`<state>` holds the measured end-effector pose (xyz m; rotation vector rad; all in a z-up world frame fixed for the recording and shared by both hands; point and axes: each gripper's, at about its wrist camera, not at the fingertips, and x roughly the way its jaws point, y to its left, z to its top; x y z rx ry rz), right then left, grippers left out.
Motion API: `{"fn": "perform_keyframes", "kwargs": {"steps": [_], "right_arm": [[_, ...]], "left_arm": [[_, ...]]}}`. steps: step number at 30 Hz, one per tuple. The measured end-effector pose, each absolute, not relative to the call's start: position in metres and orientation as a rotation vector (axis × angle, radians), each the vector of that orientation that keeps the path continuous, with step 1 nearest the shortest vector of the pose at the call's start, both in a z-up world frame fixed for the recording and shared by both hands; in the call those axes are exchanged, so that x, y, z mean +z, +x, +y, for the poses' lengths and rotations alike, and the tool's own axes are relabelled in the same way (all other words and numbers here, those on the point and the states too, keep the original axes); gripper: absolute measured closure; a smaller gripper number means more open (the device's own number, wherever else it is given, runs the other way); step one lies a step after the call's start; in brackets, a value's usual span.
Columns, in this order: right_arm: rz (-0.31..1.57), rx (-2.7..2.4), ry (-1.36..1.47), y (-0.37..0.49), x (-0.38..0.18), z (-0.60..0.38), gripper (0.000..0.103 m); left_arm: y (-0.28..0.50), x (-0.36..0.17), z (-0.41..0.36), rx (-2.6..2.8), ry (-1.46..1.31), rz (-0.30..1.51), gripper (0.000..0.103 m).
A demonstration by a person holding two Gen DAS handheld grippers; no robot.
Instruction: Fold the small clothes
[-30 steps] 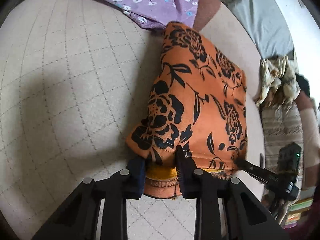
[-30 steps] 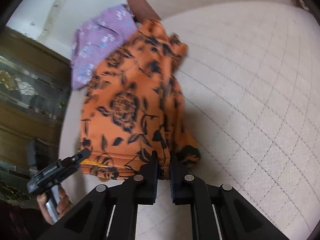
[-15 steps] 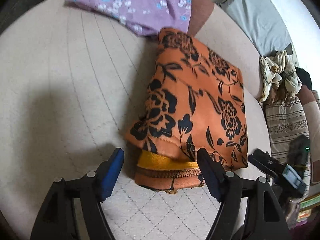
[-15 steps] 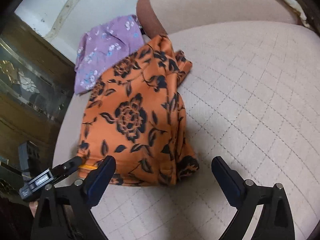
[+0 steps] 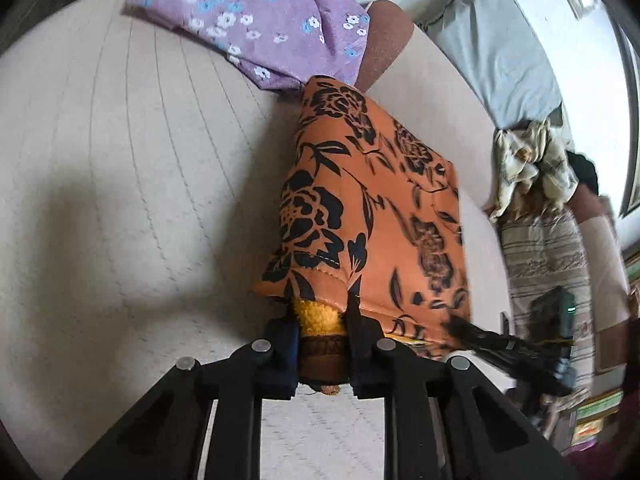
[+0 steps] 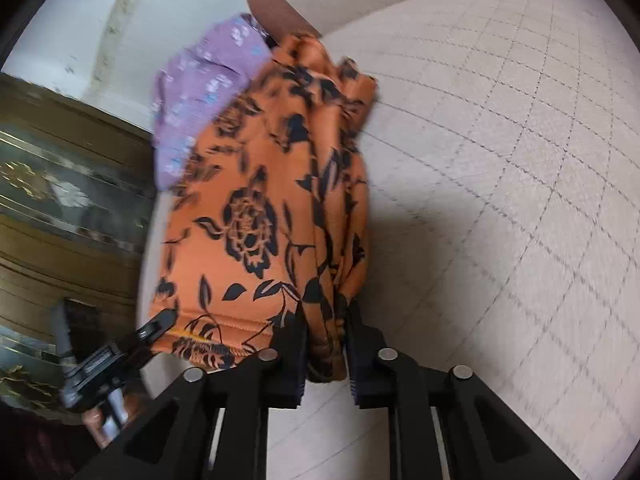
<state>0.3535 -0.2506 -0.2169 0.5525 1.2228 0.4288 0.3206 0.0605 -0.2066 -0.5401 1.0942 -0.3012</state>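
An orange garment with black flowers (image 5: pixel 372 208) lies folded on a beige quilted cushion (image 5: pixel 120 200). Its yellow lining and brown waistband show at the near edge. My left gripper (image 5: pixel 322 332) is shut on that near edge, at the garment's left corner. My right gripper (image 6: pixel 326 344) is shut on the near right corner of the same garment (image 6: pixel 256 216). The right gripper (image 5: pixel 500 344) shows at the lower right of the left wrist view, and the left gripper (image 6: pixel 152 330) at the lower left of the right wrist view.
A purple flowered cloth (image 5: pixel 256 20) lies just beyond the orange garment, also in the right wrist view (image 6: pixel 200 92). A grey pillow (image 5: pixel 500 52) and crumpled cloths (image 5: pixel 532 168) lie at right. A dark wooden cabinet (image 6: pixel 60 208) stands at left of the cushion.
Both grippers were shut on the garment's near edge, opened wide half a second ago, and are shut on it again now. The garment stays folded on the cushion.
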Motion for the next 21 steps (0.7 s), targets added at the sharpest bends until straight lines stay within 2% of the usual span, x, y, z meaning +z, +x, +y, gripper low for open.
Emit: {"fn": "perform_keyframes", "kwargs": {"steps": [3,6,7,8,9,10,12,14,21], "right_arm": [[1.245,0.388,0.496,0.352,-0.217,-0.243,0.089],[1.267,0.357,0.468,0.36,-0.236,-0.237,0.085],[1.257,0.37,0.479,0.361,-0.235,-0.238,0.081],[1.245,0.372,0.479,0.36,-0.233,-0.239,0.079],[1.234,0.371,0.477,0.358,-0.232,-0.24,0.069],[1.223,0.35,0.478,0.353,-0.23,-0.244,0.052],[1.202,0.315,0.478,0.342,-0.227,-0.25,0.03],[1.166,0.292,0.488,0.325,-0.222,-0.255,0.029],[1.162,0.22,0.449,0.259,-0.217,-0.261,0.029]], "left_arm": [[0.323,-0.224,0.046,-0.238,-0.447,1.151,0.081],[0.321,-0.22,0.034,-0.2,-0.349,1.113,0.074],[0.319,-0.218,0.033,-0.182,-0.323,1.096,0.068],[0.318,-0.219,0.032,-0.16,-0.308,1.087,0.056],[0.315,-0.218,0.033,-0.131,-0.29,1.079,0.05],[0.311,-0.217,0.033,-0.108,-0.272,1.065,0.045],[0.3,-0.214,0.033,-0.088,-0.251,1.038,0.041],[0.284,-0.21,0.03,-0.045,-0.198,1.009,0.033],[0.224,-0.205,0.02,0.007,-0.104,0.996,0.031]]}}
